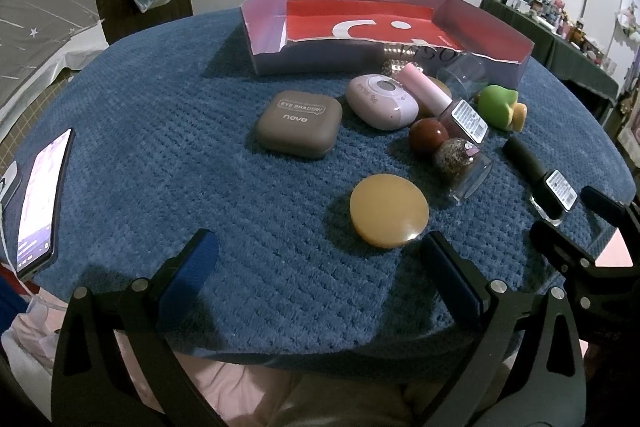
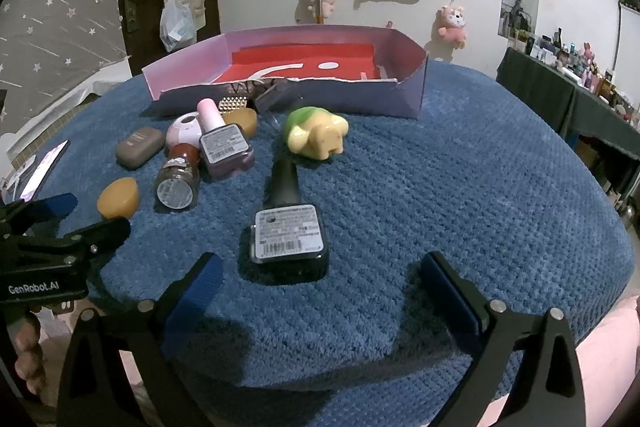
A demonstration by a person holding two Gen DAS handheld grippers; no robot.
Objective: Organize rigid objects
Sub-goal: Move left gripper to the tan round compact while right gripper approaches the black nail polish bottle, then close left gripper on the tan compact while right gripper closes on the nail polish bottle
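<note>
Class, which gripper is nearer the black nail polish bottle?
Right. The right gripper sits open just behind the black nail polish bottle; the left gripper faces the tan disc, off to the bottle's left.

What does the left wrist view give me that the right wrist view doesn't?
Only the left wrist view shows the "EYE SHADOW" lettering on the brown case, the phone screen almost whole, and the round face of the orange disc.

Only the right wrist view shows the black bottle whole, base label towards the camera, lying ahead of the open right gripper, plus the toy's yellow front.

Both show the box, holding none of these items, the clustered bottles on the blue cloth, and the open left gripper.
</note>
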